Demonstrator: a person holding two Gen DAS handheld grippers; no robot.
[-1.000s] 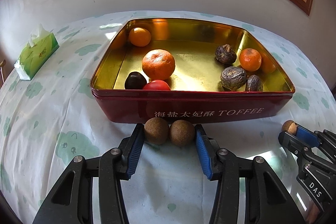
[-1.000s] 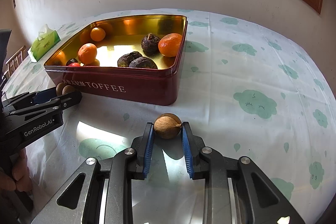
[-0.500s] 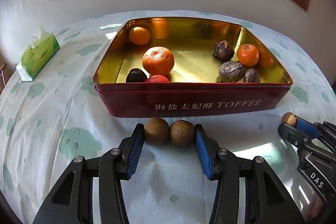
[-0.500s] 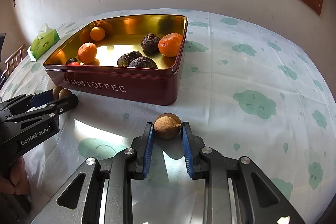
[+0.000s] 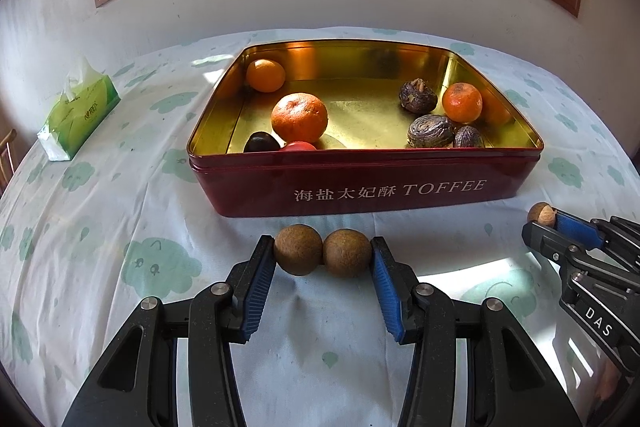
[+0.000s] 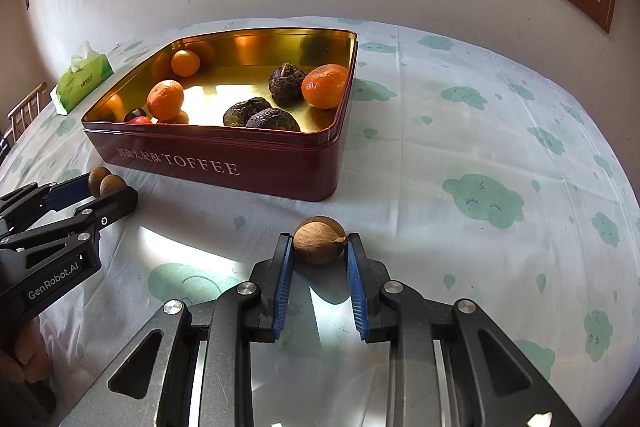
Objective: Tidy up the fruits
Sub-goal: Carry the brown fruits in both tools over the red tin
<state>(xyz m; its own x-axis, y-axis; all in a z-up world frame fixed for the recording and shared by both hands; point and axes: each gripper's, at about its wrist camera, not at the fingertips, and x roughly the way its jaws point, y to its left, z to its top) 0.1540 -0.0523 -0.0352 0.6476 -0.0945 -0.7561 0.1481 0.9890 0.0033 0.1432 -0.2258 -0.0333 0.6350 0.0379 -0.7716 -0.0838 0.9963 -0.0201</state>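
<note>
Ok so not much is changing between the earlier frames and this one. My left gripper (image 5: 323,255) is still clamping the two brown longans (image 5: 322,255) side by side between its blue pads, squeezed together so they're touching each other. It's hanging just in front of the red toffee tin (image 5: 360,183). The one real difference: in the left wrist view the tin is sitting a bit higher and further back than a second ago, so more of the cloud-print tablecloth (image 5: 120,211) is showing between the longans and the tin's front wall.

My right gripper (image 6: 319,241) is looking exactly the same as before, closed on a single brown nut-like fruit (image 6: 319,239) with a little pointed tip, over the tablecloth off the tin's near right corner. Nothing is shifting in that view apart from the left gripper at the left edge, which is sitting a touch lower in frame than earlier.

Inside the tin everything is staying put: three oranges (image 5: 299,117), three dark wrinkled fruits (image 5: 431,131), a dark chestnut-looking thing (image 5: 261,143) and something red (image 5: 298,146) right behind the front wall. The green tissue pack (image 5: 78,117) is sitting well off to the left.
</note>
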